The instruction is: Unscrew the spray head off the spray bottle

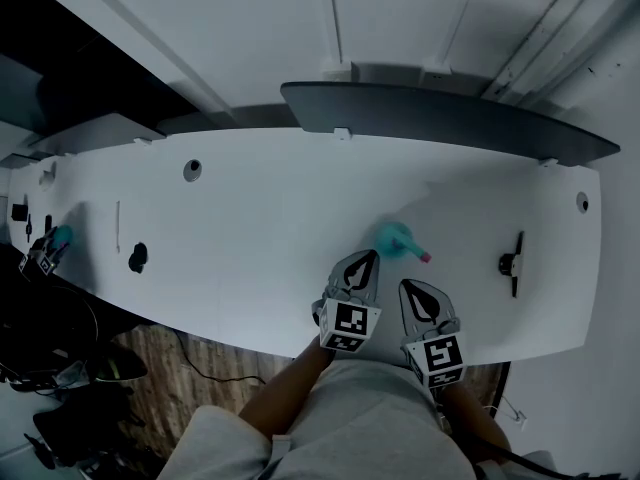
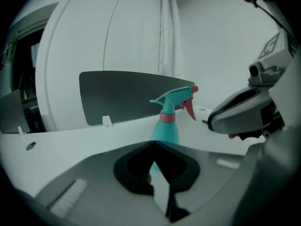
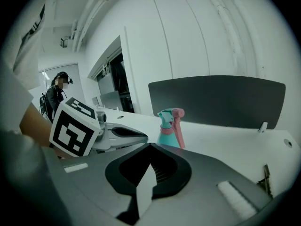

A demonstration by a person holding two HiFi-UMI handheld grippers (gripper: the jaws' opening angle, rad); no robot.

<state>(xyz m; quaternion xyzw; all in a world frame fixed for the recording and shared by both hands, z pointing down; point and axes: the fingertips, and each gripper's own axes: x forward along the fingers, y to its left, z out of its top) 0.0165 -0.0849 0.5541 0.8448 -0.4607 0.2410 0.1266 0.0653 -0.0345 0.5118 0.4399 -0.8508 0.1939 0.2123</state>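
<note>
Teal spray bottle upright w/ spray head on

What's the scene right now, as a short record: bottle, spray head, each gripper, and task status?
spray bottle: teal, upright on the white desk, in front of the dark divider panel
spray head: on the bottle, teal with pink trigger and collar
left gripper: shut, empty, just short of the bottle, not touching it
right gripper: shut, empty, beside the left one, not touching the bottle
task status: unscrewing not yet begun
</note>
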